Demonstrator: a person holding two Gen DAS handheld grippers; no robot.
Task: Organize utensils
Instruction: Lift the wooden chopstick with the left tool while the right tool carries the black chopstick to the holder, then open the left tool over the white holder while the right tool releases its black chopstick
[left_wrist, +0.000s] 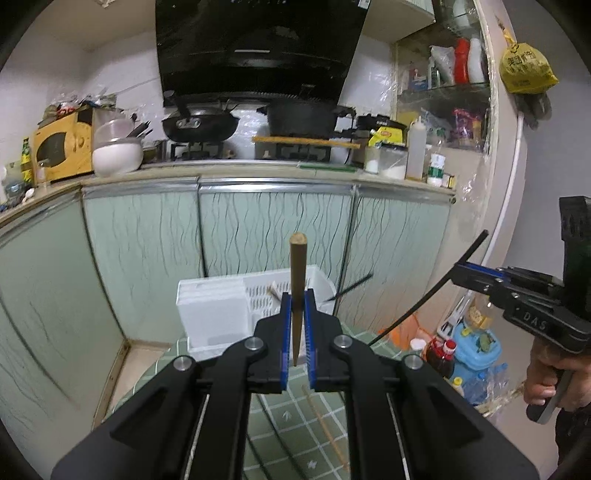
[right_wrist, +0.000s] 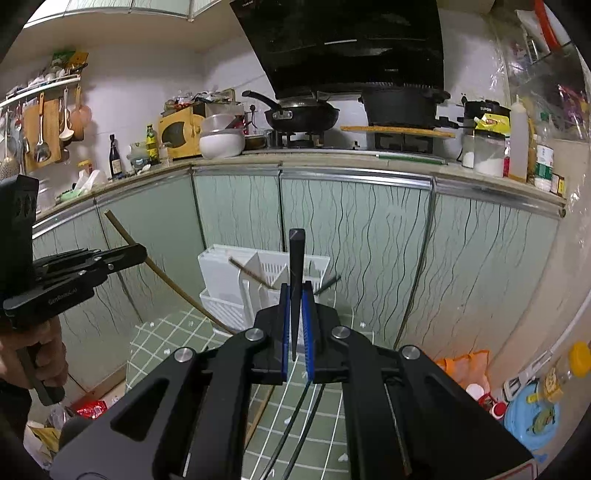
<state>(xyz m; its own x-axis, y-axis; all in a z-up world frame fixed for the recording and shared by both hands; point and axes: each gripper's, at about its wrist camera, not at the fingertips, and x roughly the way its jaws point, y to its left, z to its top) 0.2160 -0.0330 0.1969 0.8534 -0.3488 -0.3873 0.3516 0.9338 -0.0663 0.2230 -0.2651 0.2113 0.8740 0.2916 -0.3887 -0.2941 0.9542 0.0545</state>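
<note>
In the left wrist view my left gripper (left_wrist: 297, 297) is shut on a brown wooden chopstick (left_wrist: 297, 266) that stands upright between the blue pads. My right gripper (left_wrist: 461, 272), off to the right, is shut on a black chopstick (left_wrist: 424, 301) that slants down to the left. The right wrist view shows that same right gripper (right_wrist: 295, 291) with the black chopstick (right_wrist: 296, 258) upright in it. At the left, the left gripper (right_wrist: 138, 251) holds the brown chopstick (right_wrist: 166, 275). Ahead of both stands a white utensil holder (left_wrist: 214, 314) (right_wrist: 225, 273) with a few chopsticks leaning in it.
The holder stands on a table with a green checked cloth (right_wrist: 166, 332). Two black chopsticks (right_wrist: 295, 424) and a wooden one (left_wrist: 325, 421) lie on it. Behind are green cabinets (left_wrist: 258, 229) and a counter with pans. Bottles and a blue container (left_wrist: 476, 347) crowd the floor at right.
</note>
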